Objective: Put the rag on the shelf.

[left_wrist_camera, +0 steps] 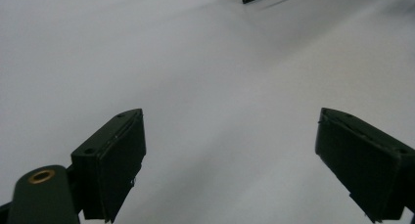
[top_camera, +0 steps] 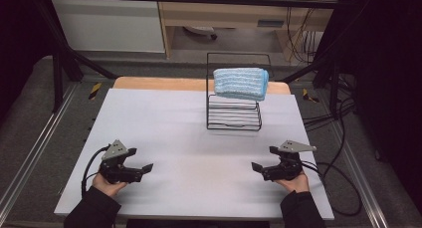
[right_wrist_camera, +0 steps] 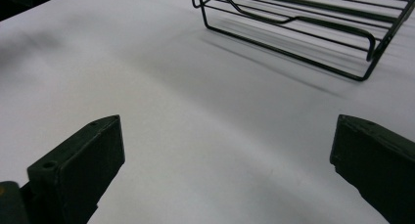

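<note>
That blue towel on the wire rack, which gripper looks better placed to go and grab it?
Probably the right gripper. The towel sits atop the rack on the table's right half, nearer that side. The left gripper is farther off. Both are open and empty.

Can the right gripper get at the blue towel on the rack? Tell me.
Probably yes: the right gripper is open, bare table lies ahead, and the towel sits exposed atop the rack.
</note>
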The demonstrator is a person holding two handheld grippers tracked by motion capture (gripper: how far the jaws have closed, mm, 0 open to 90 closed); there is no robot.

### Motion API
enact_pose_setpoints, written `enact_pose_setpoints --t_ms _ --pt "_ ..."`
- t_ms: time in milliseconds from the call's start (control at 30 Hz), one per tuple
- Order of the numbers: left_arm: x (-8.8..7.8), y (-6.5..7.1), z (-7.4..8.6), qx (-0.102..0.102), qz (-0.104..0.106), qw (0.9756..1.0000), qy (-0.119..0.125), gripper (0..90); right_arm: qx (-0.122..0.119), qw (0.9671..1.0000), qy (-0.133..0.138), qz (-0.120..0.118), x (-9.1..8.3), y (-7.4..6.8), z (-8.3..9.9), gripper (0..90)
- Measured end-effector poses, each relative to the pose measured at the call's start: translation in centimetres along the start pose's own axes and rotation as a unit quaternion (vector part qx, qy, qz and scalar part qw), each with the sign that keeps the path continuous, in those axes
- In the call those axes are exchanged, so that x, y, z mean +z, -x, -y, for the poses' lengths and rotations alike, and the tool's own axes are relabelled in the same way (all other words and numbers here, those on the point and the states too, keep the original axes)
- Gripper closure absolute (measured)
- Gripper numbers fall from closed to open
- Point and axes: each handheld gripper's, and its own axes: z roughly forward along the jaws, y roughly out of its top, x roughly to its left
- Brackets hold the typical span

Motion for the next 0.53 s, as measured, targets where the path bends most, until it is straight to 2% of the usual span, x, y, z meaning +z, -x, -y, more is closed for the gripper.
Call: enact_pose_setpoints --t_ms 33,133,233,333,533 --pt "0.0 0.0 0.2 -0.002 -0.001 1.0 -0.001 11.8 -0.002 1.0 -0.001 -0.001 -0.1 0.2 0.2 0.3" --pt "0.1 -0.1 0.7 0.008 -0.011 0.9998 -0.011 11.9 0.002 1.0 -0.006 0.002 -0.3 0.5 0.9 0.3" --pt "0.0 -0.4 0.9 -0.001 -0.003 1.0 -0.008 11.8 0.005 0.9999 -0.015 0.002 -0.4 1.1 1.7 0.3" --pt "0.1 -0.5 1.1 -0.001 -0.003 0.9999 -0.01 11.8 0.011 0.9997 -0.022 0.002 -0.4 1.4 2.1 0.3" --pt "0.3 -0.6 1.3 0.0 -0.002 0.9999 -0.017 11.8 0.011 0.9997 -0.019 -0.006 -0.4 1.4 2.1 0.3"
